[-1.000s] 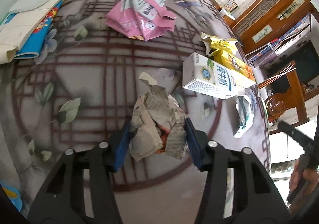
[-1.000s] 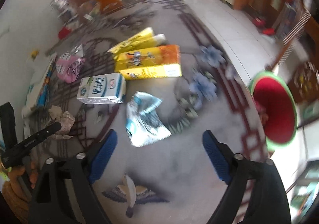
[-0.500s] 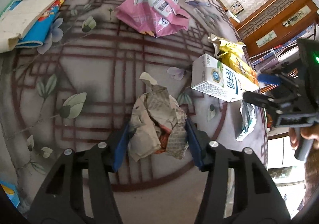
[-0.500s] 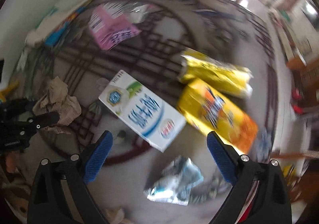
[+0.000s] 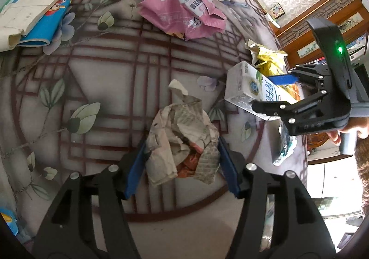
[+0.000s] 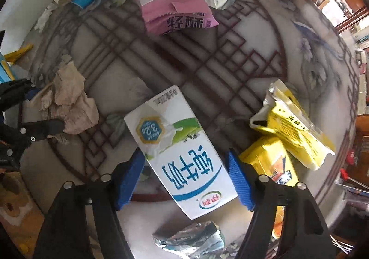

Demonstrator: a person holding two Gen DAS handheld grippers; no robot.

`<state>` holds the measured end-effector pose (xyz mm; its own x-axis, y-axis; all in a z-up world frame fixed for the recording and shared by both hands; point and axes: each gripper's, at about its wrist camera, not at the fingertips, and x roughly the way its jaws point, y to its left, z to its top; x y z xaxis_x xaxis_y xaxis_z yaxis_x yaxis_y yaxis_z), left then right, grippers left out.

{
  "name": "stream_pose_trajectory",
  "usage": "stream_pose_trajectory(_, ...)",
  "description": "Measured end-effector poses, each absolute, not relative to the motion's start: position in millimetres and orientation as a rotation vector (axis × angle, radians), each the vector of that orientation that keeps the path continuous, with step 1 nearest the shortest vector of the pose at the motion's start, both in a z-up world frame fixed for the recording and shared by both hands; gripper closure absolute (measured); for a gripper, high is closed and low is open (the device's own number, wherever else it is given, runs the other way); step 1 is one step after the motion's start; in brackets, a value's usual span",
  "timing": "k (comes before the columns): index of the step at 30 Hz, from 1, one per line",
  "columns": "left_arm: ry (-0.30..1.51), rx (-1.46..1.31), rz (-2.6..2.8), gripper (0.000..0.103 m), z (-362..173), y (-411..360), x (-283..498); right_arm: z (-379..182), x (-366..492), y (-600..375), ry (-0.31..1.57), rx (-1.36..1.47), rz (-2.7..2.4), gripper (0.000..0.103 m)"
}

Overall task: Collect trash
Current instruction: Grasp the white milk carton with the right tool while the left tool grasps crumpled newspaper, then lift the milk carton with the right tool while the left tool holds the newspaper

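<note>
My left claw (image 5: 182,164), low centre of its frame, straddles the crumpled newspaper wad (image 5: 182,143); jaws just easing apart, pads at its sides. My right claw (image 6: 185,177) has been closing around the white milk carton (image 6: 182,155), lying flat on the patterned table (image 6: 230,74); pads beside it, contact unclear.

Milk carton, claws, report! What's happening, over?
Left claw shut on paper wad. Right claw closing around milk carton, pads not touching. Nothing blocking.
</note>
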<state>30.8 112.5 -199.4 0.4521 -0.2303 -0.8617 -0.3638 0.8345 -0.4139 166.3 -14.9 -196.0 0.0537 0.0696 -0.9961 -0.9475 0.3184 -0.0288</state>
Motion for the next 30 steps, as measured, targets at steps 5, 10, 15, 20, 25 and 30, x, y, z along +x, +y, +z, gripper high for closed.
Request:
stream_pose_trajectory(5,1.118,-0.601,0.085,0.045,-199.5,111.0,31.6,-198.6,156.4,-18.9,1.267,-0.921,0.988,0.04)
stream_pose_trajectory(10,1.121,-0.592,0.082,0.045,-198.7,110.0,33.2,-200.3,141.7,-28.0,1.211,-0.885,0.934,0.044)
stream_pose_trajectory(15,1.107,-0.584,0.106,0.047,-195.6,111.4,27.6,-182.1,120.2,-54.4,1.195,-0.698,0.9,0.045)
stream_pose_trajectory(20,1.098,-0.57,0.107,0.047,-191.8,106.6,21.3,-164.9,99.6,-94.9,1.236,-0.41,0.847,0.044)
stream_pose_trajectory(25,1.08,-0.533,0.073,0.048,-182.3,93.1,21.5,-155.3,88.5,-115.4,1.291,-0.069,0.743,0.044)
stream_pose_trajectory(30,1.053,-0.486,0.035,0.048,-169.5,78.2,21.5,-159.5,75.0,-142.4,1.3,0.11,0.644,0.044)
